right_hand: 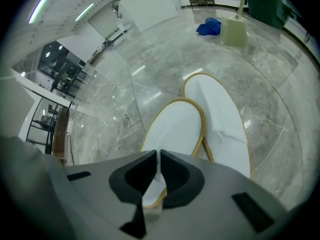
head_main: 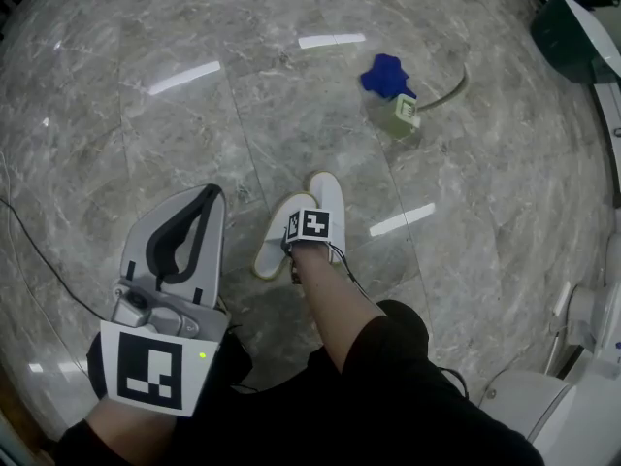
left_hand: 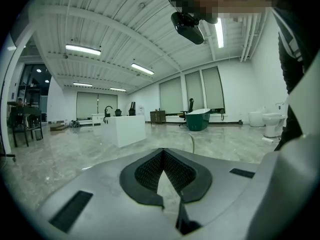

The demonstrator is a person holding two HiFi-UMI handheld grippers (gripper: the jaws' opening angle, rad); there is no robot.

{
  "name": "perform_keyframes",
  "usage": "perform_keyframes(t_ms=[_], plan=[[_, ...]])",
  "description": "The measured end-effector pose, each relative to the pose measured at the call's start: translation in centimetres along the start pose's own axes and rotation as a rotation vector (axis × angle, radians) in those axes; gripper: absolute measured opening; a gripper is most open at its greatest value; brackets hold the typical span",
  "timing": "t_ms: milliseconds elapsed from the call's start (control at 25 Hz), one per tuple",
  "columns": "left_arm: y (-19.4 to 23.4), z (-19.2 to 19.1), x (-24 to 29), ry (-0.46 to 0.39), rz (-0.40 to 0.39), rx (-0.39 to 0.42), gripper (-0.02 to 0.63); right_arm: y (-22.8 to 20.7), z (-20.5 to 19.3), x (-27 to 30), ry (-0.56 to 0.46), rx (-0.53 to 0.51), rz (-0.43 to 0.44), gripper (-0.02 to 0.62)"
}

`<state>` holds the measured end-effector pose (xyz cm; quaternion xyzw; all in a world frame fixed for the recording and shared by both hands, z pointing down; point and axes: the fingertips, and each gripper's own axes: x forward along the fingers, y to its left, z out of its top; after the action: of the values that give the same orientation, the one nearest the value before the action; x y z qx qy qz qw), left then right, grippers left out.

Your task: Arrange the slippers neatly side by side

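Two white slippers with yellow rims lie on the grey marble floor, touching along their sides. The left slipper point(head_main: 273, 249) point(right_hand: 175, 129) sits slightly nearer to me than the right slipper point(head_main: 328, 195) point(right_hand: 220, 119). My right gripper point(right_hand: 158, 156) is down at the near end of the left slipper, its jaws closed on the slipper's white edge. In the head view its marker cube hides the jaws. My left gripper point(head_main: 211, 195) point(left_hand: 161, 153) is held up at the left, away from the slippers, shut with nothing between its pads.
A blue cloth point(head_main: 386, 74) point(right_hand: 209, 26) and a pale green box point(head_main: 400, 115) with a hose lie farther out. A dark green tub point(head_main: 572, 37) stands at the top right, white fixtures point(head_main: 524, 401) at the lower right. A thin cable point(head_main: 39, 250) crosses the floor at the left.
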<state>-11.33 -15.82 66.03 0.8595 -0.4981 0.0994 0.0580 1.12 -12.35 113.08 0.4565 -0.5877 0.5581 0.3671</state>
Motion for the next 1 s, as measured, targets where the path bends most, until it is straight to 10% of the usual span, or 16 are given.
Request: perform_keyframes(t_ms=[1000], plan=[[0.5, -1.7, 0.2, 0.060, 0.014, 0.002, 0.002, 1.1, 4.6, 2.1, 0.054, -0.429, -0.036, 0.020]])
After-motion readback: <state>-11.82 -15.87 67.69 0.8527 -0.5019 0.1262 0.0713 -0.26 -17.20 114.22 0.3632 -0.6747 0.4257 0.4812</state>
